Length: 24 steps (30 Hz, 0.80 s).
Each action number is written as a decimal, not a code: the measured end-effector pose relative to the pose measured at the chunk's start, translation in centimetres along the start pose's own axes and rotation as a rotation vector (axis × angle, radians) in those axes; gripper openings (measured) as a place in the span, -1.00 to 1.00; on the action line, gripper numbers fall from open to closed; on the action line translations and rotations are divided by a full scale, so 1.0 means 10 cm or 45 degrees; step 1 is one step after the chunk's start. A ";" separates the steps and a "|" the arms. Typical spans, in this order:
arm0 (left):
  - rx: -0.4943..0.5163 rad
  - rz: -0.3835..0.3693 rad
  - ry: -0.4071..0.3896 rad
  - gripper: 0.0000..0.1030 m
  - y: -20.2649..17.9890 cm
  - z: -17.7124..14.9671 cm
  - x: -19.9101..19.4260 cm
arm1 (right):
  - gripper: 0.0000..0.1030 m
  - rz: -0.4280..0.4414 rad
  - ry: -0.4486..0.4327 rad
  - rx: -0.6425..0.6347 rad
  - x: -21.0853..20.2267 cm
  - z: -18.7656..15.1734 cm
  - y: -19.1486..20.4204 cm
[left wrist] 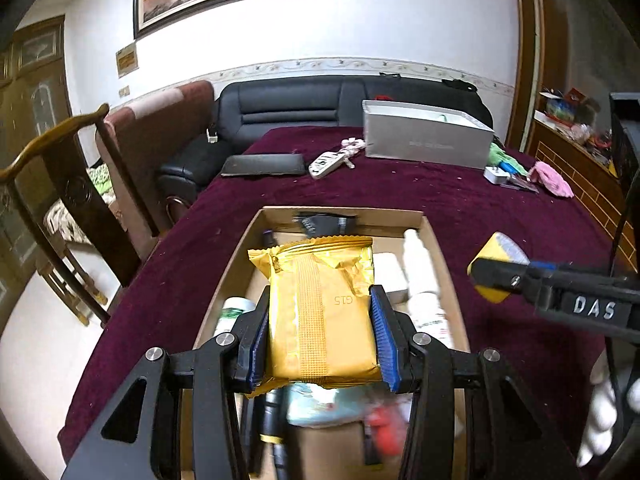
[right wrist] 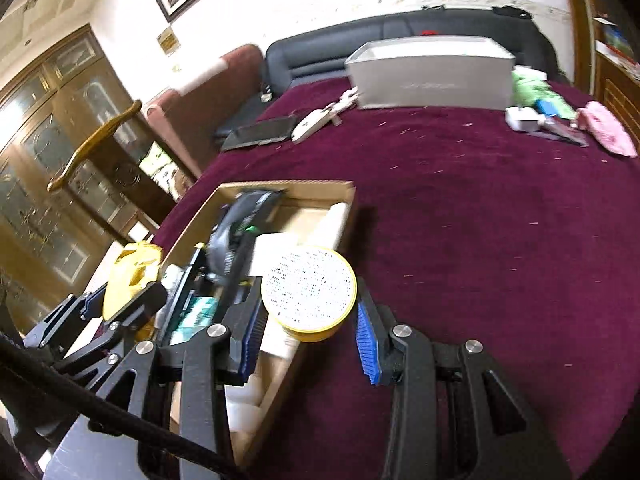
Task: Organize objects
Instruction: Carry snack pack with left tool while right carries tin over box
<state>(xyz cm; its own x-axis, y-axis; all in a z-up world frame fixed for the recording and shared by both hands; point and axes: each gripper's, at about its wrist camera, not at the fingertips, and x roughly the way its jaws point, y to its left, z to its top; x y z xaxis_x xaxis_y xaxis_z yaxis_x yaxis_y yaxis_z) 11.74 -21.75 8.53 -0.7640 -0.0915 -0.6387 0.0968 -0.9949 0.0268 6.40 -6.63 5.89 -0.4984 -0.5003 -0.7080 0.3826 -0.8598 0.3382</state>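
Note:
My left gripper [left wrist: 320, 336] is shut on a gold foil packet [left wrist: 322, 312] and holds it above an open cardboard box [left wrist: 440, 252] with bottles and small items inside. My right gripper [right wrist: 310, 328] is shut on a round yellow tin [right wrist: 309, 294] with a white printed lid, held over the box's right wall [right wrist: 280, 372]. The tin and the right gripper also show at the right of the left wrist view [left wrist: 498, 266]. The packet and the left gripper show at the left of the right wrist view [right wrist: 128, 280].
The box sits on a table with a maroon cloth [right wrist: 480, 220]. At the far side lie a grey box [left wrist: 428, 136], a black case [left wrist: 262, 165], a white remote [left wrist: 326, 164], a white adapter [right wrist: 522, 118] and a pink cloth [right wrist: 608, 128]. A wooden chair [left wrist: 60, 184] stands left.

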 end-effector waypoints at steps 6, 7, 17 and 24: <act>-0.037 0.001 0.046 -0.23 0.21 0.03 0.28 | -0.26 -0.018 0.040 -0.019 0.28 0.12 0.21; -0.038 -0.002 0.057 -0.23 0.22 0.04 0.33 | -0.26 -0.026 0.043 -0.022 0.33 0.15 0.22; -0.046 -0.041 0.136 -0.23 0.26 0.16 0.69 | -0.26 -0.076 0.066 0.003 0.70 0.39 0.19; -0.053 -0.069 0.192 -0.23 0.29 0.18 0.73 | -0.26 -0.072 0.097 0.003 0.87 0.45 0.16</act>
<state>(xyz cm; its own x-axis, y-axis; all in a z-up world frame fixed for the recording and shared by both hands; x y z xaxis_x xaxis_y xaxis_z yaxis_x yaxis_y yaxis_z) 5.29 -25.34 5.29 -0.6647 -0.0275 -0.7466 0.0870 -0.9954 -0.0409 -0.85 -12.82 3.01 -0.4588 -0.4416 -0.7710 0.3536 -0.8868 0.2975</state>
